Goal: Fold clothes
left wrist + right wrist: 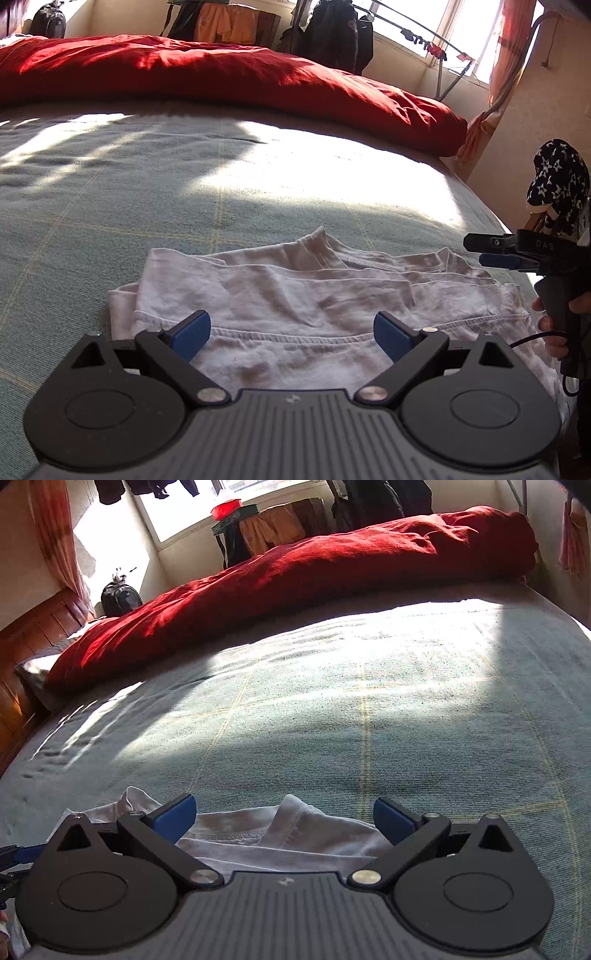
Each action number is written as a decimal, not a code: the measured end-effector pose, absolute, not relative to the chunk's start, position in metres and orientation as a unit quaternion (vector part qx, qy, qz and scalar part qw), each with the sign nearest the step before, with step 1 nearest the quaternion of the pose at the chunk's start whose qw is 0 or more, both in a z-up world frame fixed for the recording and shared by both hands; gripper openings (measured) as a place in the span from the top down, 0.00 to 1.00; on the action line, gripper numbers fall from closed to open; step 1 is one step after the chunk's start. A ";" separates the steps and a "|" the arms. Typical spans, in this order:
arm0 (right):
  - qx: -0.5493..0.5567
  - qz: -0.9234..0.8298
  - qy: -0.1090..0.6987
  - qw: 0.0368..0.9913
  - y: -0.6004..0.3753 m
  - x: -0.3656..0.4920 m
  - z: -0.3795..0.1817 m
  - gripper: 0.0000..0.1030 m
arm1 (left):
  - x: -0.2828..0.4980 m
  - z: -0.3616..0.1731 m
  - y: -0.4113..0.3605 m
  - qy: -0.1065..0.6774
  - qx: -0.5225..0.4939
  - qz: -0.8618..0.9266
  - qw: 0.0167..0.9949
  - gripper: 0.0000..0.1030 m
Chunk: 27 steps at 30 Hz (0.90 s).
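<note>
A sunlit bedroom holds a bed (258, 184) covered with a pale green woven bedspread crossed by faint yellow lines, with bright patches of window light falling across it. Far ahead of both hand-held grippers, a rumpled red duvet (221, 77) lies bunched along the bed's far side. Beyond it, dark jackets (332, 33) and an orange garment (225, 26) hang by the window, and a black backpack (121, 599) sits in the corner next to a wooden headboard (33, 635). An orange curtain (506, 48) hangs beside the window. The white T-shirt (295, 295) lies flat on the bedspread directly ahead of and beneath the left hand-held gripper (291, 334); it is partly folded, with layered edges, a stitched hem running across between the blue pads, the neckline toward the far side, and soft creases throughout. The left hand-held gripper is released, its jaws spread wide above the hem and clasping nothing. The right hand-held gripper (284, 818) is likewise released, jaws wide apart, poised over the shirt's collar end, with bare bedspread ahead of it. In the left wrist view, it appears to the right of the shirt, held by a hand (554, 321) in a star-patterned sleeve (557, 184).
</note>
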State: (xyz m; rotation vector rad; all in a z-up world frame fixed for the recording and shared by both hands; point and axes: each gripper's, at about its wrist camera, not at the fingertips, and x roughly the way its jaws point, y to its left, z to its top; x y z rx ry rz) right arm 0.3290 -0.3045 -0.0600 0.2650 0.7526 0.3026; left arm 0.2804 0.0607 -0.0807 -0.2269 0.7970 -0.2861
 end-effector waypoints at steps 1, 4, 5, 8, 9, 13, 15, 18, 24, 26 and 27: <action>0.128 0.148 0.363 0.911 -0.306 0.320 -0.057 0.00 | 0.281 -0.082 0.063 0.386 -0.111 -0.125 0.907 0.08; 0.117 0.144 0.359 0.915 -0.311 0.291 -0.052 0.00 | 0.280 -0.085 0.068 0.381 -0.105 -0.083 0.915 0.08; 0.111 0.141 0.358 0.916 -0.314 0.280 -0.050 0.00 | 0.278 -0.084 0.069 0.381 -0.099 -0.070 0.917 0.08; 0.101 0.124 0.356 0.921 -0.324 0.254 -0.047 0.00 | 0.262 -0.073 0.074 0.371 -0.110 -0.075 0.919 0.08; 0.103 0.121 0.357 0.920 -0.326 0.248 -0.046 0.00 | 0.255 -0.068 0.076 0.365 -0.118 -0.086 0.919 0.08; 0.149 0.148 0.368 0.906 -0.332 0.224 -0.048 0.00 | 0.226 -0.053 0.073 0.358 -0.146 -0.140 0.912 0.07; 0.174 0.167 0.375 0.895 -0.330 0.215 -0.051 0.00 | 0.213 -0.054 0.068 0.365 -0.150 -0.160 0.905 0.05; 0.178 0.180 0.387 0.887 -0.318 0.203 -0.056 0.00 | 0.198 -0.072 0.070 0.403 -0.151 -0.123 0.894 0.05; 0.157 0.177 0.391 0.890 -0.315 0.181 -0.052 0.00 | 0.155 -0.074 0.082 0.412 -0.143 -0.110 0.893 0.05; 0.166 0.179 0.390 0.888 -0.319 0.175 -0.051 0.00 | 0.147 -0.067 0.084 0.404 -0.141 -0.113 0.896 0.05; 0.173 0.180 0.390 0.886 -0.320 0.173 -0.051 0.00 | 0.144 -0.063 0.084 0.400 -0.141 -0.119 0.898 0.05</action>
